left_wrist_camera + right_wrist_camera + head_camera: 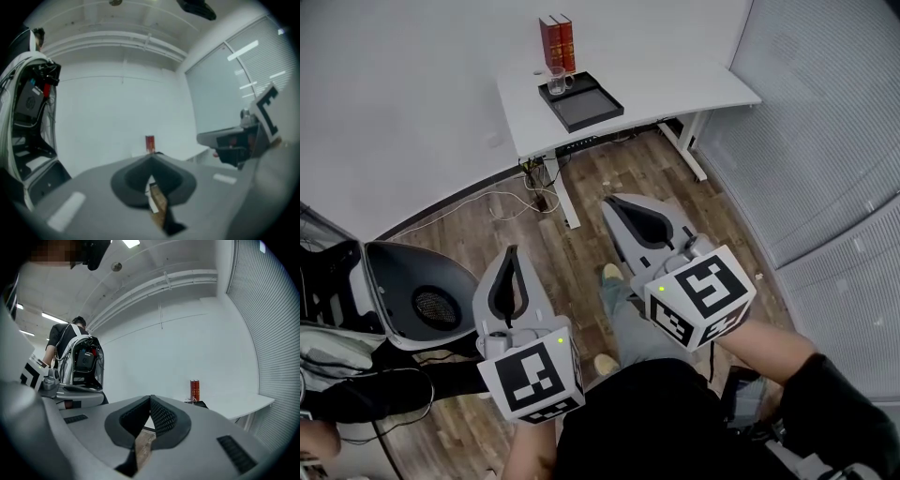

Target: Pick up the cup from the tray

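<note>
The wooden floor point(609, 169) fills most of the head view. A white table point(675, 84) stands at the far end against the wall, with cables point(502, 202) trailing on the floor beneath its left side.

Left gripper point(512, 251): held near the person, well apart from the table. In its own view the left gripper point(151, 157) has its jaws together, the dark pads meeting at the tips. Nothing is between them; only floor shows through the slot below. It touches nothing.

Right gripper point(614, 202): held near, just right of the left one and a little farther forward. In its own view the right gripper point(150, 397) also has its jaws closed tip to tip. It is empty and clear of all objects.

A black tray point(591, 111) lies on the left part of the table. Two red books point(557, 42) stand upright just beyond its far corner.

The cup point(557, 82), of clear glass, stands upright in the tray's far left corner, just in front of the books. From the gripper views the books point(194, 390) are discernible, but the cup is too small to confirm with certainty.
</note>
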Demonstrator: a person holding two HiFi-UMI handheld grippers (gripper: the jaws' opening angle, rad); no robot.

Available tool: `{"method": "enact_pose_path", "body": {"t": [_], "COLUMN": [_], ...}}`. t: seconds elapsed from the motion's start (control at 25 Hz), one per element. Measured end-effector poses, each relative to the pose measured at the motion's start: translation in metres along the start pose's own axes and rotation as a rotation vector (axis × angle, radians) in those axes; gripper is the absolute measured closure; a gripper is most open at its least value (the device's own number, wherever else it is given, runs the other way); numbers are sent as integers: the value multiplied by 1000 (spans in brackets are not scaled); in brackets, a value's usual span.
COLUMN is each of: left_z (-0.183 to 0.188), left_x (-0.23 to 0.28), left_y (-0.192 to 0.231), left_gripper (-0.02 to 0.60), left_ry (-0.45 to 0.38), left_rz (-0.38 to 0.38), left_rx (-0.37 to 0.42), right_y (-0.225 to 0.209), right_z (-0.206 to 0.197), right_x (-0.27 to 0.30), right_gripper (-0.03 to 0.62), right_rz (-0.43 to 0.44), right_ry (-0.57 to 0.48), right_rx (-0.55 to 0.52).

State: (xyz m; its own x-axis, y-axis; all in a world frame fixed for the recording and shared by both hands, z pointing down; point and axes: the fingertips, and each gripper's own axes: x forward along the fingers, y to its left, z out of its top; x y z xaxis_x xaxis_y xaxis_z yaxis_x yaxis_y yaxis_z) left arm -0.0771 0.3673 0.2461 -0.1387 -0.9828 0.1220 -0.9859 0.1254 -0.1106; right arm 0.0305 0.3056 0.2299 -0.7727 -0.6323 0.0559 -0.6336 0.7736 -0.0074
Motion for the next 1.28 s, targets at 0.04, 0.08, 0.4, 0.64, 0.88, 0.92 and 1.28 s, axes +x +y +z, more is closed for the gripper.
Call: {"method": "enact_pose_path", "body": {"t": [0.04, 0.08, 0.4, 0.64, 0.88, 0.92, 1.28], "left_z": [0, 0, 14, 10, 9, 12, -2], "left_x": [3, 7, 51, 71, 88, 96, 143], "left_y": [1, 2, 9, 5, -20, -21, -25], "left_gripper": [580, 580, 580, 580, 580, 580, 580], "left_ry": [3, 6, 2, 8, 7, 14, 73], "left_rz": [1, 2, 7, 15, 4, -3, -62], "left_rx": [1, 2, 12, 26, 27, 30, 47], "right_y": [-2, -4, -31, -45, -76, -82, -118], "right_z": [0, 0, 1, -1, -12, -10, -19], "right_x": [3, 6, 48, 68, 70, 75, 101], "right_gripper": [579, 580, 579, 580, 579, 580, 580], "right_rz": [1, 1, 7, 31, 19, 15, -21], "right_ry": [-1, -1, 4, -18, -23, -19, 30], "right_rx": [1, 3, 19, 22, 35, 35, 21]}}
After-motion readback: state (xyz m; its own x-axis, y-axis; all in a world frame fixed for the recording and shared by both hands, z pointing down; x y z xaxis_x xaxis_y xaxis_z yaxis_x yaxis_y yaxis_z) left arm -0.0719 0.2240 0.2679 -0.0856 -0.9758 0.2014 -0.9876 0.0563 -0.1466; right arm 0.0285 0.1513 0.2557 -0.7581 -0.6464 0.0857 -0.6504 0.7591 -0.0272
